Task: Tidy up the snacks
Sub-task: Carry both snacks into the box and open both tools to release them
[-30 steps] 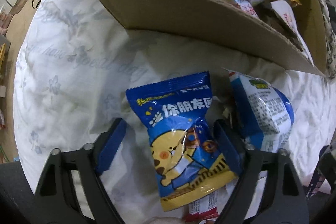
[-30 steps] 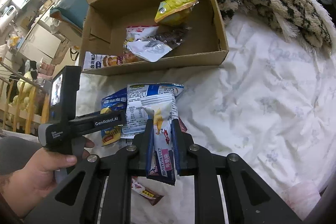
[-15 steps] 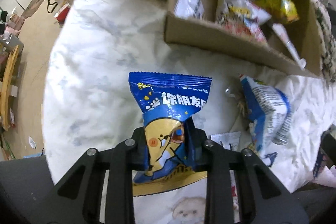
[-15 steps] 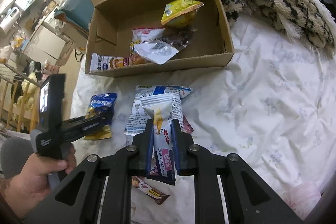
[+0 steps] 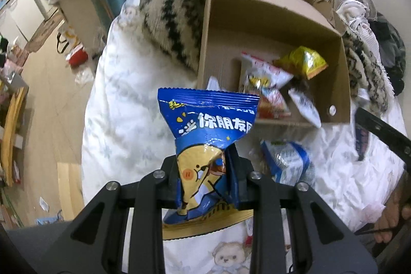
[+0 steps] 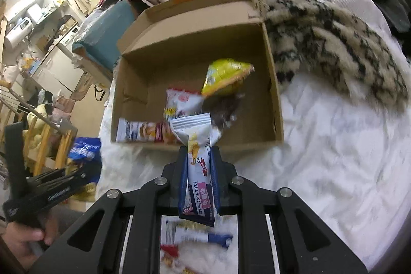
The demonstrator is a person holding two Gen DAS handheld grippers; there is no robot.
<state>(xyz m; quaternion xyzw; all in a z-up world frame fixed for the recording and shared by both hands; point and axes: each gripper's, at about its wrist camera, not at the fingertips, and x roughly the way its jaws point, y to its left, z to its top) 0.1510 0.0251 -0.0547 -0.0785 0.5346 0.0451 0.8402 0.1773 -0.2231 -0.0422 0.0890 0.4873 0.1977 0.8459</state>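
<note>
My left gripper (image 5: 205, 176) is shut on a blue snack bag with a yellow cartoon chick (image 5: 208, 130) and holds it in the air, left of and short of the cardboard box (image 5: 272, 25). My right gripper (image 6: 199, 179) is shut on a white snack bar wrapper with pink print (image 6: 199, 161), raised just before the box's near wall (image 6: 274, 104). The box holds a yellow bag (image 6: 226, 76), a red-and-white packet (image 6: 179, 102) and a long white bar (image 6: 141, 131). The left gripper also shows at the lower left of the right wrist view (image 6: 51, 186).
The box sits on a white bedsheet (image 6: 334, 158). A blue-and-white bag (image 5: 285, 161) and other small packets (image 6: 190, 238) lie on the sheet below the grippers. A furry striped blanket (image 6: 334, 37) lies right of the box. The bed edge and floor are at the left (image 5: 46, 99).
My left gripper closed on the blue bag and lifted it off the sheet. Both grippers rose and moved toward the box, each with its snack.
</note>
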